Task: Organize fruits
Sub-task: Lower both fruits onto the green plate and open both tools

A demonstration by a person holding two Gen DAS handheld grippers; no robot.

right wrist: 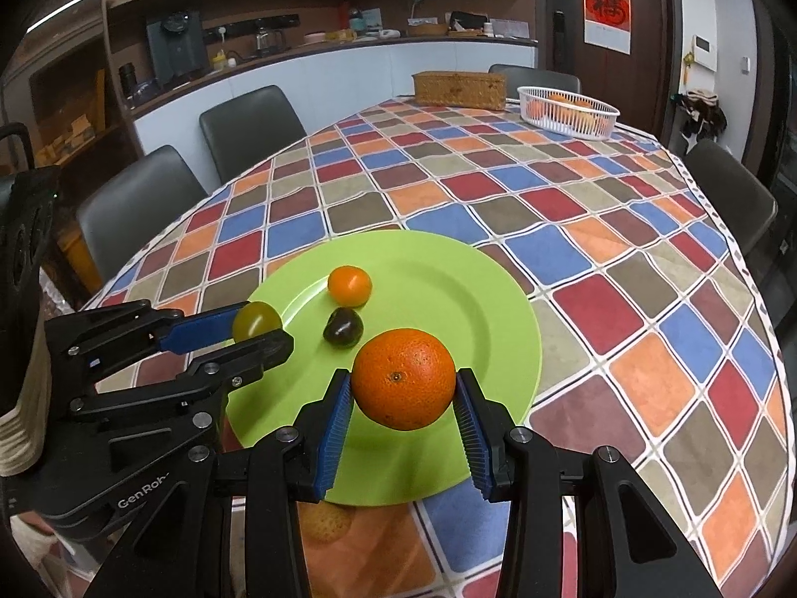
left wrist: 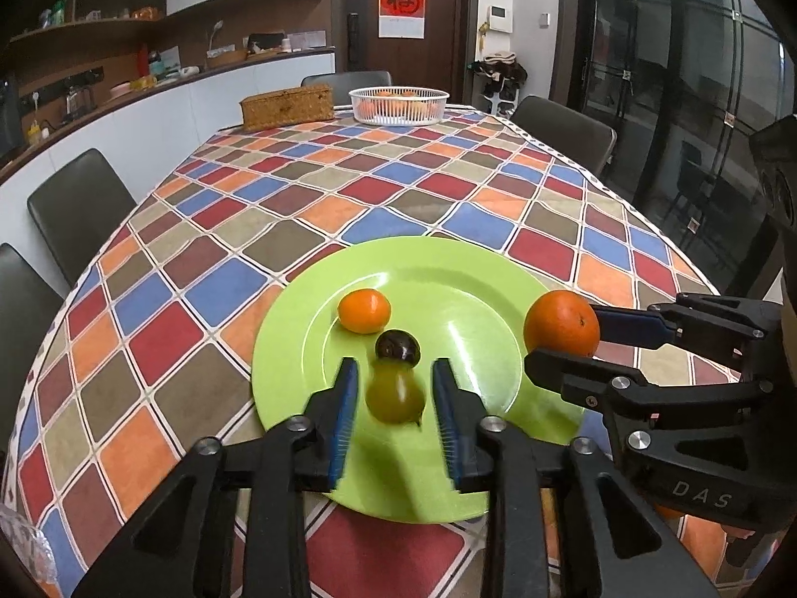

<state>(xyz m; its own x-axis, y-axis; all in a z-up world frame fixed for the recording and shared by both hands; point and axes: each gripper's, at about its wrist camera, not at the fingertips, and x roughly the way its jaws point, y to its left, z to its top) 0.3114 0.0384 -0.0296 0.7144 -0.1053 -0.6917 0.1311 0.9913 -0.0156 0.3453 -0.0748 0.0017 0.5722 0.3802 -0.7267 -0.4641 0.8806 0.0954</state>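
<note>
A lime-green plate [left wrist: 473,309] [right wrist: 448,289] lies on the checked tablecloth. On it rest a small mandarin [left wrist: 364,310] [right wrist: 349,285] and a dark plum-like fruit [left wrist: 397,346] [right wrist: 343,327]. My left gripper [left wrist: 395,366] [right wrist: 264,329] hangs over the plate's near left part. A blurred yellow-green tomato [left wrist: 393,396] [right wrist: 256,321] sits between its fingers, with a gap to each blue pad. My right gripper [right wrist: 403,383] [left wrist: 560,344] is shut on a large orange [right wrist: 403,378] [left wrist: 562,324], held just above the plate's right side.
At the far end of the table stand a white basket [left wrist: 398,105] [right wrist: 568,110] with oranges and a woven box [left wrist: 287,107] [right wrist: 459,88]. Dark chairs [left wrist: 79,204] [right wrist: 249,124] line the table's sides. A counter with shelves runs along the left wall.
</note>
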